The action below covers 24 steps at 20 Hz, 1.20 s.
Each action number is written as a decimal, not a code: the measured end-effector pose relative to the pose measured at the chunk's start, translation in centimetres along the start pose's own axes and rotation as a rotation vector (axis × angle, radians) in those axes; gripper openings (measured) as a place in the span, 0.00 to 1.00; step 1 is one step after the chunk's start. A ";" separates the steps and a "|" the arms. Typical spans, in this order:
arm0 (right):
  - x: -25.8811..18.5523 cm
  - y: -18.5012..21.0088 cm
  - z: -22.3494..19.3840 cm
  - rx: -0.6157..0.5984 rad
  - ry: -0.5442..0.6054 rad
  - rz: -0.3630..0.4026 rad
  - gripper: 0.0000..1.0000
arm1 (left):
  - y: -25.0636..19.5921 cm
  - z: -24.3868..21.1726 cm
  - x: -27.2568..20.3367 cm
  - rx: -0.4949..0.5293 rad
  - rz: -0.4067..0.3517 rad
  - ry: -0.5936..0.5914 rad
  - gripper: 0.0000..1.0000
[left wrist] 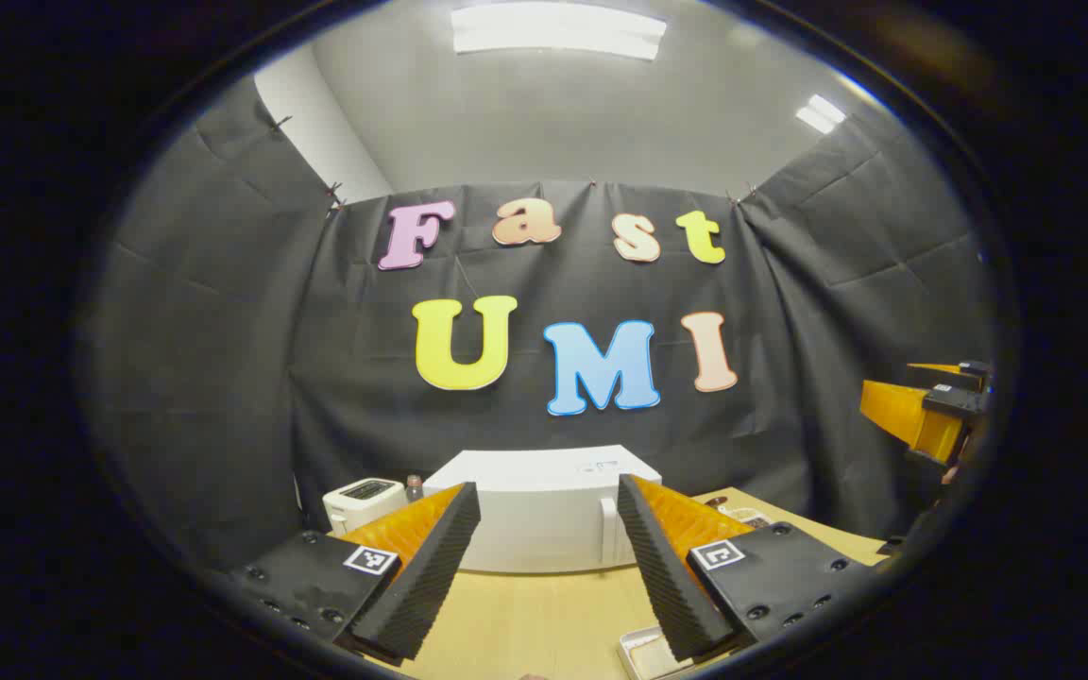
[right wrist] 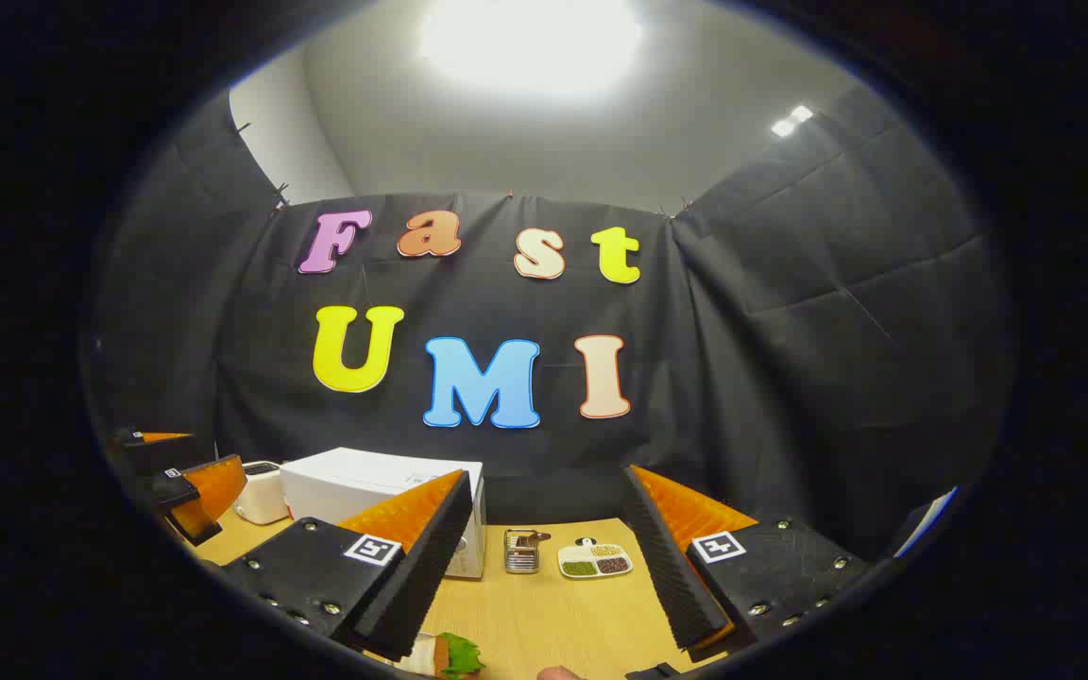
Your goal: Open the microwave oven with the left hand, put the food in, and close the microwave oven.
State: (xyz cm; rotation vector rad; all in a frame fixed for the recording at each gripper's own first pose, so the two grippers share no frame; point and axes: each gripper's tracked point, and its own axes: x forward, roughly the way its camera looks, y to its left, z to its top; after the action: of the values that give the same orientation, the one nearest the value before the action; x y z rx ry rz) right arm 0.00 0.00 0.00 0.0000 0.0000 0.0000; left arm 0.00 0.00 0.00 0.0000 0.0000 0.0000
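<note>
A white microwave oven stands at the back of the wooden table, door closed, with a vertical handle on its right side. My left gripper is open in front of it, some way off, nothing between its fingers. In the right gripper view the microwave oven sits left of centre. My right gripper is open above the table. The food, a sandwich with green lettuce, lies at the bottom edge by its left finger. The other gripper appears at far left.
A white toaster stands left of the microwave. A metal holder and a white divided dish of grains sit right of it. A white tray lies near the front edge under my left gripper. The right gripper hangs at far right.
</note>
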 end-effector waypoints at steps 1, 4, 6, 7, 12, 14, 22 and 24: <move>0.1 0.1 0.1 0.000 -0.001 0.004 0.96 | 0.0 0.1 0.0 0.003 0.001 -0.001 0.96; 0.1 0.2 0.0 -0.002 -0.004 0.012 0.96 | 0.0 -0.3 -0.3 0.014 0.008 0.006 0.96; 0.3 0.1 0.0 0.002 -0.005 0.017 0.96 | 0.0 -0.3 -0.4 0.015 0.013 0.009 0.96; 0.4 0.1 0.0 0.006 -0.006 0.020 0.96 | -0.1 -0.2 -0.5 0.016 0.015 0.007 0.96; 0.8 -0.1 -0.1 0.018 -0.010 0.051 0.96 | -1.0 0.0 -0.6 0.006 0.027 0.005 0.96; 1.1 -0.3 -0.2 0.015 -0.017 0.066 0.96 | -1.6 0.2 -0.7 0.012 0.034 -0.001 0.96; 2.0 -1.0 -1.2 0.054 -0.015 0.151 0.96 | -4.0 -0.9 1.1 0.019 0.083 0.014 0.96; 2.3 -1.2 -1.6 0.054 -0.002 0.159 0.96 | -3.8 -1.1 2.2 0.039 0.098 0.010 0.96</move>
State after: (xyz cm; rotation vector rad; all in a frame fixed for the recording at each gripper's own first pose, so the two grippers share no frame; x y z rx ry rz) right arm 2.30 -1.18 -1.65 0.0537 -0.0020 0.1586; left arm 2.20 -3.79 -1.07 0.0385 0.0098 0.0983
